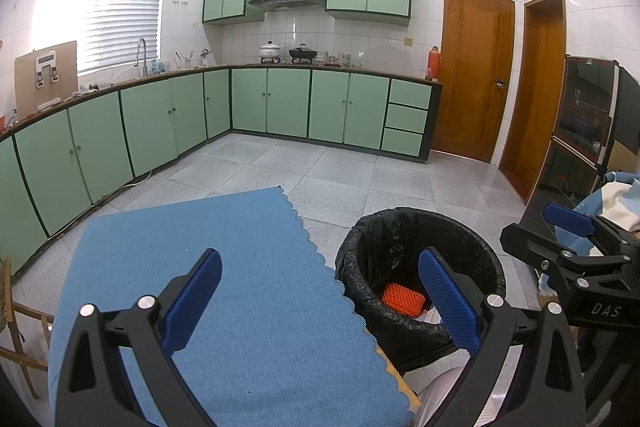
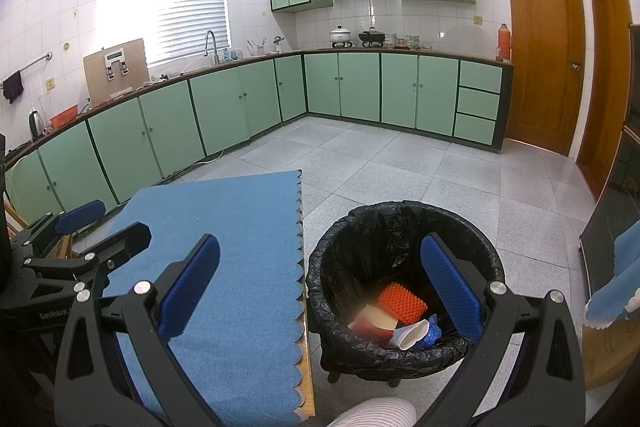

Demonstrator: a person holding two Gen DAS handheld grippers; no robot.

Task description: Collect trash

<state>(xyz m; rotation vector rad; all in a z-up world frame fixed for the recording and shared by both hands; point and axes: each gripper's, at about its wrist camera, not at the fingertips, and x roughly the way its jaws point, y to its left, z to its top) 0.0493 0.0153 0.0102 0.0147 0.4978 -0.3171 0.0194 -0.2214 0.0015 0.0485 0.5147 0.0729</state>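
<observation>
Both of my grippers are empty. The left gripper (image 1: pixel 320 303) stands wide open, nothing between its blue pads; the right gripper (image 2: pixel 320 291) is equally wide, also holding nothing.

The trash already collected sits in the bin (image 2: pixel 404 223), a black-lined pail on the floor just beside the right edge of the blue tablecloth (image 2: pixel 224 267). Inside I see an orange ridged piece (image 2: pixel 402 301), a white paper cup (image 2: pixel 414 334) lying on its side, a red-and-cream carton (image 2: pixel 374 319) and something blue, crumpled, that I cannot identify.

The relation that matters: the bin lies forward and below both grippers, to the right of the table. The right gripper looks almost straight into its mouth, with its right finger overlapping the rim in view; the left gripper is centred more over the cloth, the bin off to its right side (image 1: pixel 420 227). I judge the right hand the nearer to the bin.

No loose trash shows on the visible cloth. The near table edge is hidden behind the grippers, so I cannot rule out an item there. On this evidence the task appears at or near completion.
</observation>
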